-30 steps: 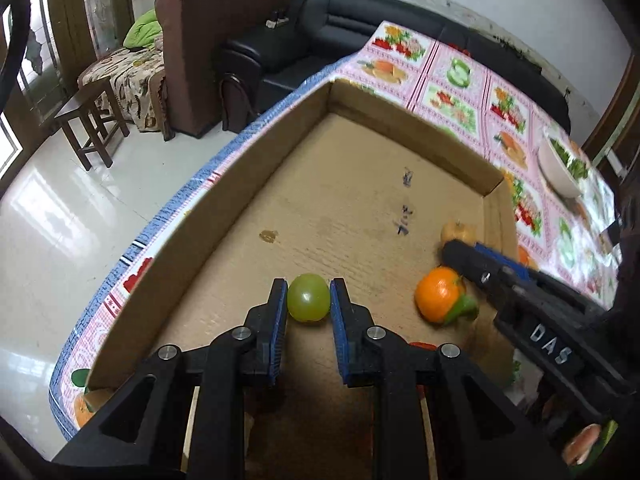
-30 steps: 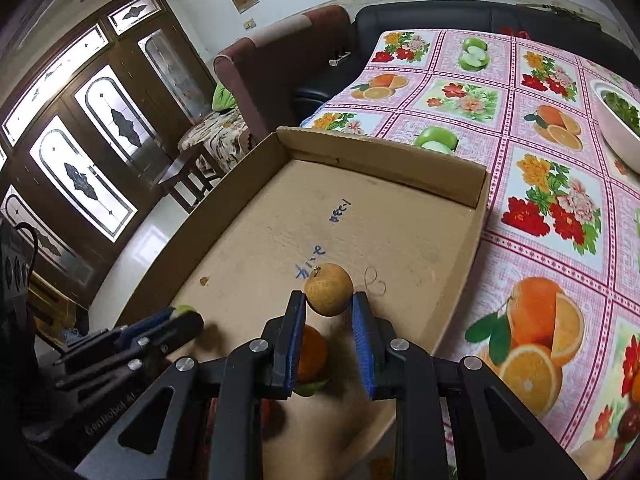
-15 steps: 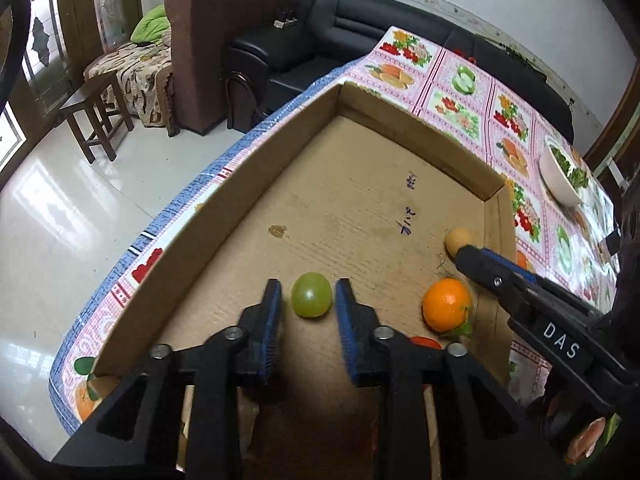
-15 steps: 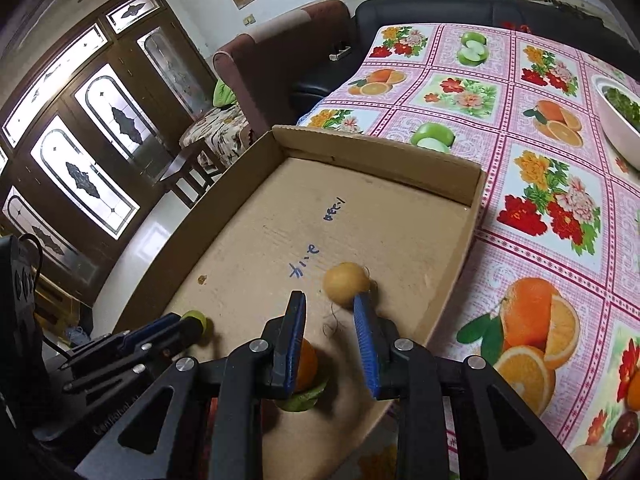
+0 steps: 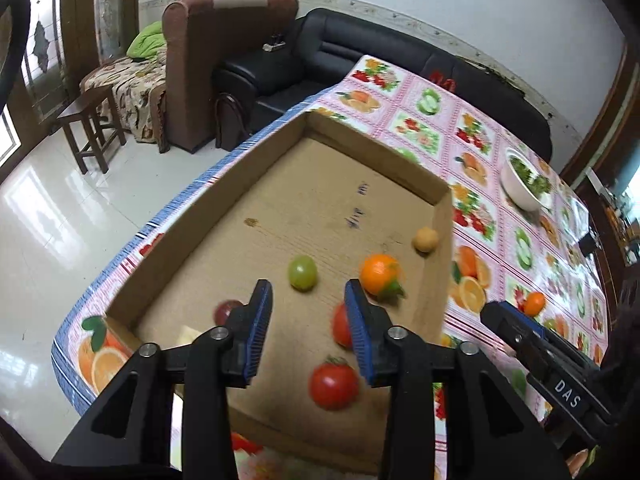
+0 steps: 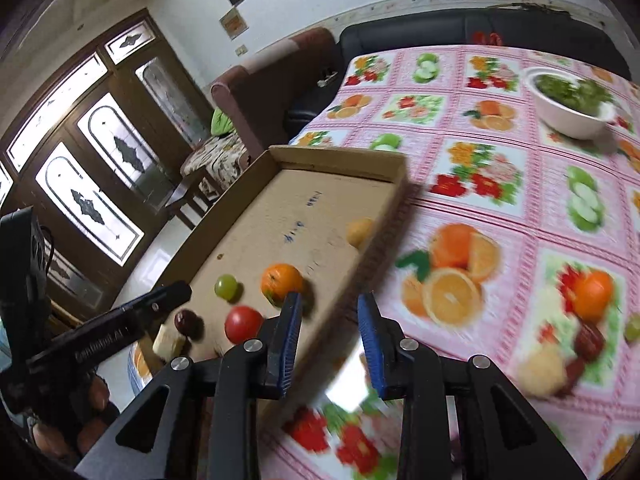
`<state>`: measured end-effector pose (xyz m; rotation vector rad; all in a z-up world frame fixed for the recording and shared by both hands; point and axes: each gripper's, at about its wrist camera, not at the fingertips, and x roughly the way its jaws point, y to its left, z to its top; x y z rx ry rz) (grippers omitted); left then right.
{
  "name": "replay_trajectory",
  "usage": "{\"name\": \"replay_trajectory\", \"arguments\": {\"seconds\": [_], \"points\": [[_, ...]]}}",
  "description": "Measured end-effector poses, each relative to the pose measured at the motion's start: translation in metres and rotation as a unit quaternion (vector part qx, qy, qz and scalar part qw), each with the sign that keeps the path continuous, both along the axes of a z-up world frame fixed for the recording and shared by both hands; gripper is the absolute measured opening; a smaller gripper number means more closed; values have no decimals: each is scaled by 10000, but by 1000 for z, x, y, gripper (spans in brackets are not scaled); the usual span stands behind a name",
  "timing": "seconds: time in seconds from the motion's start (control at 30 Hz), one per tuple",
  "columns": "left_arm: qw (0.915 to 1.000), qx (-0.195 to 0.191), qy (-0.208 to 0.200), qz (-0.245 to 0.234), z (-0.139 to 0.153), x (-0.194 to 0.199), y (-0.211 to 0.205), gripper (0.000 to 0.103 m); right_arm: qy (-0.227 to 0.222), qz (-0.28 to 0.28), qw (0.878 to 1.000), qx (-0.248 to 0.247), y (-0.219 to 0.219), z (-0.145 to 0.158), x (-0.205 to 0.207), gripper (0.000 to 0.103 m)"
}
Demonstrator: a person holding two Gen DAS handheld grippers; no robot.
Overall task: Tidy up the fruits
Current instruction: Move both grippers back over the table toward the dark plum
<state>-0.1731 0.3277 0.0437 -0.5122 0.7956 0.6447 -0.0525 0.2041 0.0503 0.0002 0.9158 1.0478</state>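
1. Two grippers appear, each with its fingers spread apart and nothing between them: the left gripper [image 5: 308,300] hangs above the near part of the cardboard tray [image 5: 400,168], and the right gripper [image 6: 330,312] hangs over the tray's right wall and the bench [image 6: 520,208] beside it.
2. Six fruits lie on the tray floor. The green fruit [image 5: 303,272] sits just beyond the left fingertips; the orange [image 5: 379,274], with a green leaf, lies to its right.
3. The small tan fruit [image 5: 425,239] rests close to the right wall, beyond the orange.
4. Two tomatoes lie nearer the camera: the first tomato [image 5: 334,385] below the left gripper's right finger, the second tomato [image 5: 341,325] partly hidden behind that finger.
5. The dark red fruit [image 5: 226,311] lies near the tray's near left corner, beside a pale yellowish piece [image 6: 168,338].
6. Loose fruits [image 6: 588,340] rest on the patterned tablecloth to the right, well apart from the tray; motion blur hides their detail.
7. The white bowl [image 6: 568,120] of greens stands at the far end of the bench.
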Motion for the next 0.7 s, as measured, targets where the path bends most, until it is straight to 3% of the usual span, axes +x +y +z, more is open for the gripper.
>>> {"name": "replay_trajectory", "arguments": {"seconds": [0.23, 0.7], "points": [[9988, 5, -70, -475, 5, 11, -46, 43, -36, -494, 9988, -16, -70, -5, 5, 38], [9894, -181, 67, -1439, -6, 39, -126, 43, 244, -1522, 9879, -171, -188, -39, 32, 39]]}}
